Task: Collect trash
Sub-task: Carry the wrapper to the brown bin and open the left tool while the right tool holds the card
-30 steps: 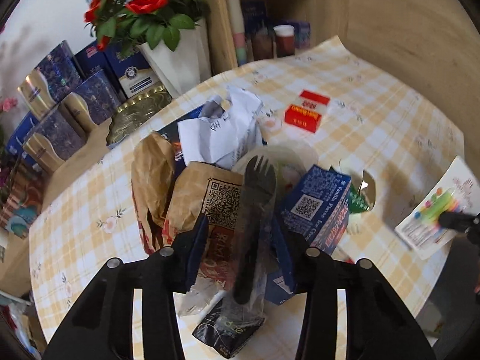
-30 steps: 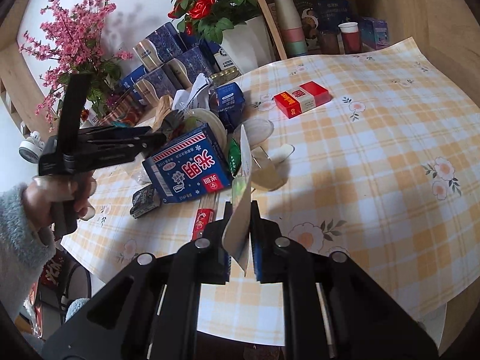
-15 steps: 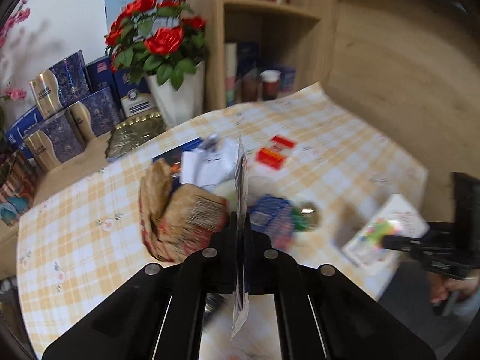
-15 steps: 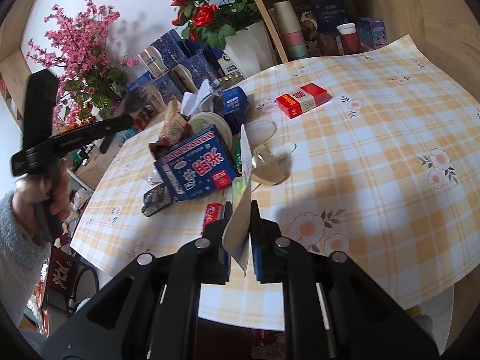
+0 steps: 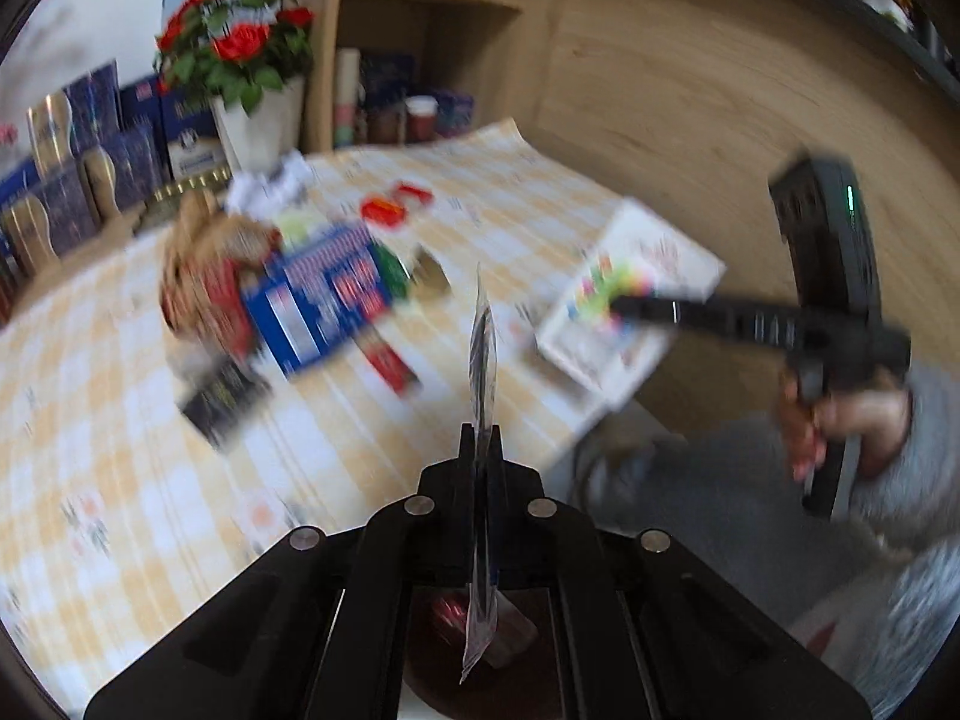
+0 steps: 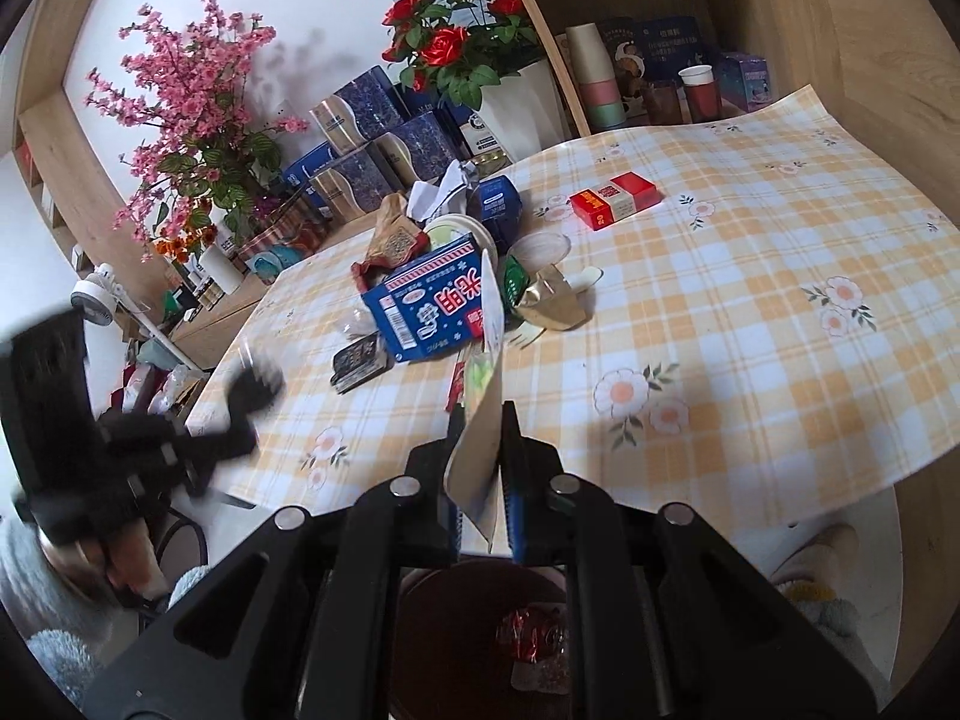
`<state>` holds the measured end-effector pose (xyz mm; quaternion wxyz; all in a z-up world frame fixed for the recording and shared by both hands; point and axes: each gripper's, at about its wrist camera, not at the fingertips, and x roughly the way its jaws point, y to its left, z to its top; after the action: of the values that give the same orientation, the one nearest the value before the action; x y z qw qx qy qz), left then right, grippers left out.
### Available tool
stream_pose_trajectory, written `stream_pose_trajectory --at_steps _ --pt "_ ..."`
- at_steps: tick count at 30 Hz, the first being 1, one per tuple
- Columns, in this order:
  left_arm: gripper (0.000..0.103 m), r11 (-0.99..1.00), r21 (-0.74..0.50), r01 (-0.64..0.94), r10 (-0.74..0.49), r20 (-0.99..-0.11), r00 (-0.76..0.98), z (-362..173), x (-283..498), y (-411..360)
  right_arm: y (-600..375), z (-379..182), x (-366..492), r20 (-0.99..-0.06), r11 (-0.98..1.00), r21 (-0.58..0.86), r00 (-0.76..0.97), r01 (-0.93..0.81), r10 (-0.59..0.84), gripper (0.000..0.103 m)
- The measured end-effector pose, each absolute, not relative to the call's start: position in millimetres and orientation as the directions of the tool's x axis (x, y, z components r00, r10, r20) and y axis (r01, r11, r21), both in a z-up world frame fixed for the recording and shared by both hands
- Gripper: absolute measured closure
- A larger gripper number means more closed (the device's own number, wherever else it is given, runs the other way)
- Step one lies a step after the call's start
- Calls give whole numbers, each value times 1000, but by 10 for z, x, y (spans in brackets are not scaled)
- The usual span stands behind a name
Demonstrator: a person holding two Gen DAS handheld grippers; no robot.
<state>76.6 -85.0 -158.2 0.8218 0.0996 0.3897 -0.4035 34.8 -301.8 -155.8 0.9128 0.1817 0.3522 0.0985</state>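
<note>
- My left claw (image 5: pixel 478 441) is pressed together on a clear plastic wrapper (image 5: pixel 482 348), which stands edge-on between the pads and hangs out below them
- My right claw (image 6: pixel 480 420) pinches a flat printed card packet (image 6: pixel 477 462); in the left view the same packet (image 5: pixel 624 294) shows at 2 o'clock, at the worktop's near corner
- Both pieces are off the worktop (image 6: pixel 750 276), and a dark red bin (image 6: pixel 444 600) sits at 6 o'clock under both claws, with a red wrapper (image 6: pixel 531 636) already inside
- I judge the step to be the carry to the bin, nearly at the drop
- Next I'd bring each claw over the bin mouth and spread the pads; the thin film may cling, so a small shake could help
- More trash waits on the worktop: the blue carton (image 6: pixel 429 306) at 11 o'clock in the right view, the brown paper bag (image 6: pixel 393 237) behind it, the red pack (image 6: pixel 612 201) at 1 o'clock
</note>
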Motion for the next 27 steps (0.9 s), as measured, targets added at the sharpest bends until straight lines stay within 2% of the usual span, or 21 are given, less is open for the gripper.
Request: stream_pose_trajectory --at_steps 4,9,19,20,22,23,24,26,27 --pt "100 612 -159 775 -570 -768 293 -1941 397 -864 -2994 -1525 195 -609 917 394 731 -58 308 89" --pt "100 541 -109 834 -476 -857 197 -2464 52 -971 -2980 -1523 52 -615 918 393 726 -55 307 89" --pt "99 558 -139 818 -320 -946 58 -3410 88 -1118 -2953 -1680 -95 -654 920 389 693 -35 303 89" --pt "96 557 -151 817 -321 -946 44 -3441 105 -1130 -2953 -1704 -103 -658 919 392 689 -32 305 89" --pt "78 558 -166 813 -322 -946 27 -3516 131 -1151 -2938 -1770 -125 -669 916 400 674 -26 311 89" --pt "60 564 -161 810 -321 -946 35 -3524 154 -1147 -2923 -1795 -133 -674 916 401 668 -27 315 89" --pt "52 574 -159 803 -329 -943 49 -3517 171 -1130 -2909 -1810 -139 -678 916 400 664 -29 317 89" --pt "49 590 -168 789 -352 -934 64 -3444 200 -1124 -2874 -1865 -151 -683 910 413 650 -33 333 89" --pt "45 603 -166 780 -363 -928 83 -3391 227 -1107 -2861 -1891 -155 -684 905 424 643 -34 344 89"
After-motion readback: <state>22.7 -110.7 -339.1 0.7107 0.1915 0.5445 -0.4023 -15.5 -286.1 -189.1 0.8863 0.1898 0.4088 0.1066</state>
